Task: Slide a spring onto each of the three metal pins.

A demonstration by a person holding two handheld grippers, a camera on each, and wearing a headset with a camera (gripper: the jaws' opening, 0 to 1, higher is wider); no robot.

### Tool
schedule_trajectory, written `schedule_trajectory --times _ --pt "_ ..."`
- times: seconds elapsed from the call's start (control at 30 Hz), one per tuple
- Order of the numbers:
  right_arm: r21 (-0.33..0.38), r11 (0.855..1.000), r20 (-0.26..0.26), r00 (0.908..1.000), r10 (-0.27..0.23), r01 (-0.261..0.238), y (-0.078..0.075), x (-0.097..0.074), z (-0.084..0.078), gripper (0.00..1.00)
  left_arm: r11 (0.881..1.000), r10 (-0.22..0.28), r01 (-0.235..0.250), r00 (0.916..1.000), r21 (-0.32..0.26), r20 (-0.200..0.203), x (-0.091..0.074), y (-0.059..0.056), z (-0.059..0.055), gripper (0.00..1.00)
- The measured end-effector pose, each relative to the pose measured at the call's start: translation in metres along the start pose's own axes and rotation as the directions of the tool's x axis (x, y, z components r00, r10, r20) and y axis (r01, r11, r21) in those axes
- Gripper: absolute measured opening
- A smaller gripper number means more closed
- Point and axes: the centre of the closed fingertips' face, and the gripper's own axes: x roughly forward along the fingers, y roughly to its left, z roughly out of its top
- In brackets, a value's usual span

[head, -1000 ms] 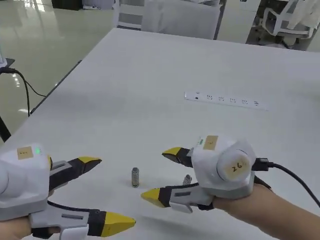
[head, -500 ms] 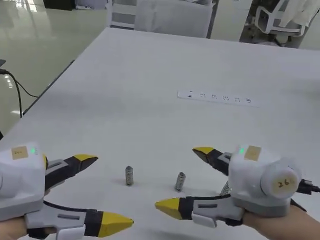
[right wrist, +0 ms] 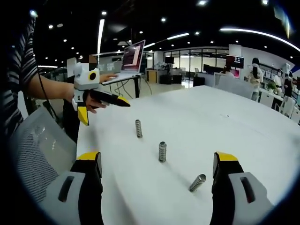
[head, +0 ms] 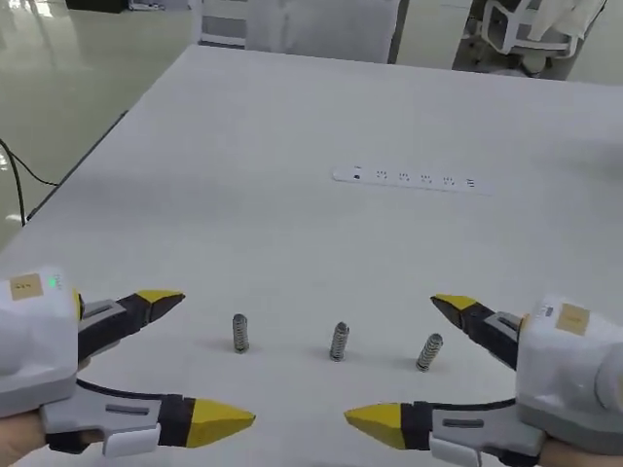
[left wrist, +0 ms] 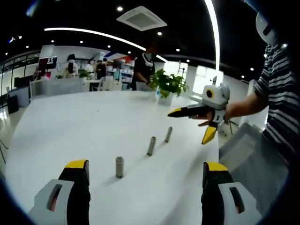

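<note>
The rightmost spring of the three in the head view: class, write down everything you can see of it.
The rightmost spring is a small grey metal coil with closely stacked turns. It leans instead of standing straight, most plainly in the right gripper view. Its foot rests on the white table, at the end of the row; nothing else touches it.

I see left gripper (left wrist: 145,165) jaws spread wide | three springs (left wrist: 151,146) standing in a row on white table (left wrist: 70,126) ahead | right gripper (left wrist: 188,125) beyond them, jaws apart
</note>
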Motion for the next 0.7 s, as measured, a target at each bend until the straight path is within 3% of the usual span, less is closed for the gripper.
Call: schedule_trajectory --times 0.23,0.37,0.7 --pt "0.042 0.998 -0.038 0.9982 -0.047 0.048 -0.016 -0.032 -0.026 0.99 1.000 0.002 -0.002 0.9999 0.002 -0.011 -0.004 -0.001 -0.005 0.98" --pt "0.057 0.996 -0.038 0.9971 -0.065 0.068 -0.021 -0.043 -0.031 0.99 1.000 0.007 -0.007 0.9997 0.007 -0.024 -0.006 -0.002 -0.009 0.98" --pt "0.063 0.995 -0.048 0.9960 -0.075 0.078 -0.020 -0.051 -0.037 0.99 1.000 0.020 -0.020 0.9993 0.003 -0.032 -0.014 -0.001 -0.013 0.98"
